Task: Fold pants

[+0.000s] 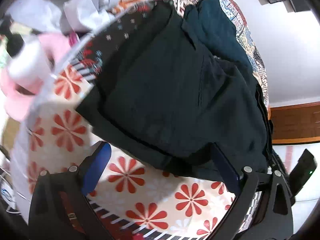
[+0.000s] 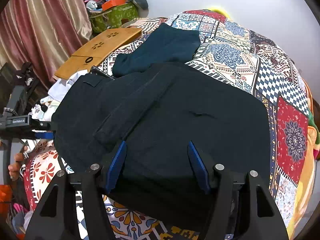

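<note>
The dark navy pants (image 2: 180,108) lie folded over on a patchwork bedspread (image 2: 280,92), with a pocket flap showing on top. They also fill the middle of the left wrist view (image 1: 170,92). My right gripper (image 2: 157,146) is open, its blue fingers spread just over the pants' near edge. My left gripper (image 1: 160,152) is open at the pants' lower edge, one blue finger over the flowered cloth (image 1: 124,176), the other against the dark fabric. The left wrist view is motion-blurred. The left gripper's body shows at the far left of the right wrist view (image 2: 24,122).
A second dark teal folded garment (image 2: 164,48) lies beyond the pants. A wooden lap tray (image 2: 100,48), white clothes (image 2: 60,88) and a green bag (image 2: 114,16) sit at the bed's left. A pink and white soft toy (image 1: 26,66) lies left. Curtains (image 2: 40,20) hang behind.
</note>
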### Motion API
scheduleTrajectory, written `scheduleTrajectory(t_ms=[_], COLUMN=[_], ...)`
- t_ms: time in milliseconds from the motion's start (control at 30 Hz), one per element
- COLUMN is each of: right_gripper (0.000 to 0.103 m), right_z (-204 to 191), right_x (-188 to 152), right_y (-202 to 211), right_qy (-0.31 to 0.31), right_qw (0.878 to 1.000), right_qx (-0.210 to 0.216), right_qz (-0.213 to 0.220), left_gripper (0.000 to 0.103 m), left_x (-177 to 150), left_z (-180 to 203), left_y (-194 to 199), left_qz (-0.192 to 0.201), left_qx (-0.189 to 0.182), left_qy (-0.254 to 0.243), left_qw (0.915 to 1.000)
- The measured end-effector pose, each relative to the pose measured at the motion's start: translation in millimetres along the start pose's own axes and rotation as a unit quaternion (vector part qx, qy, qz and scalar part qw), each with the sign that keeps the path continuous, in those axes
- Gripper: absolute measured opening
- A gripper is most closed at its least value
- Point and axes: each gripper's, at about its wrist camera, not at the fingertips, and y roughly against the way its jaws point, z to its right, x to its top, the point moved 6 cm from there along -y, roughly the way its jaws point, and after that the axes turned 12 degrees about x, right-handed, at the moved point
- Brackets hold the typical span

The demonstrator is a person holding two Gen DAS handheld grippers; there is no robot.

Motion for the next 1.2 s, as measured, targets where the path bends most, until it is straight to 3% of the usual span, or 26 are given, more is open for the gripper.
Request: scheduleTrajectory(t_ms=[267, 333, 367, 400, 433, 467, 500, 633, 767, 900, 1133, 1200], right_gripper=[0.062, 0.063, 0.063, 0.063, 0.063, 0.063, 0.063, 0.063, 0.063, 0.063, 0.063, 0.063], right_z=[-0.3, -0.2, -0.1, 0.2, 0.0, 0.1, 0.0, 0.0, 2.6, 4.9, 18.1, 26.9], right_x=[-0.2, -0.4, -0.5, -0.3, -0.4, -0.5, -0.7, -1.1, -2.8, -7.3, -17.5, -25.8], right_y=[-1.4, -1.5, -1.5, -1.5, -1.6, -1.5, -1.2, -0.1, 5.4, 18.6, 49.6, 42.4], right_qy=[-0.004, -0.006, -0.006, -0.007, -0.008, -0.009, -0.009, -0.011, -0.031, -0.048, -0.044, -0.057], right_qw=[1.0, 1.0, 1.0, 1.0, 1.0, 1.0, 1.0, 1.0, 0.999, 0.998, 0.997, 0.997], right_qx=[0.01, 0.011, 0.012, 0.013, 0.014, 0.016, 0.016, 0.018, 0.018, 0.018, -0.014, -0.017], right_qz=[0.006, 0.008, 0.009, 0.01, 0.01, 0.011, 0.011, 0.012, 0.02, 0.033, 0.069, 0.056], left_gripper=[0.1, 0.078, 0.06, 0.049, 0.044, 0.028, 0.022, 0.018, 0.017, 0.016, 0.016, 0.016], left_x=[19.6, 23.8, 24.9, 25.9, 27.3, 28.7, 30.0, 30.5, 26.4, 19.6, 14.6, 12.2], left_z=[18.6, 22.7, 25.8, 29.7, 33.3, 36.2, 39.0, 53.8, 86.1, 119.3, 201.9, 222.2], left_y=[-14.1, -13.4, -13.2, -12.5, -10.4, -7.2, -3.5, 24.8, 66.1, 109.6, 162.4, 167.8], left_qz=[0.003, 0.021, 0.028, 0.036, 0.05, 0.066, 0.082, 0.151, 0.222, 0.278, 0.369, 0.376], left_qx=[0.018, 0.046, 0.056, 0.065, 0.08, 0.098, 0.114, 0.158, 0.183, 0.163, 0.133, 0.118], left_qy=[0.007, 0.003, -0.004, -0.013, -0.022, -0.03, -0.04, -0.085, -0.146, -0.181, -0.244, -0.256], left_qw=[0.9998, 0.9987, 0.998, 0.9972, 0.9953, 0.9925, 0.9893, 0.9721, 0.9466, 0.9291, 0.887, 0.8826])
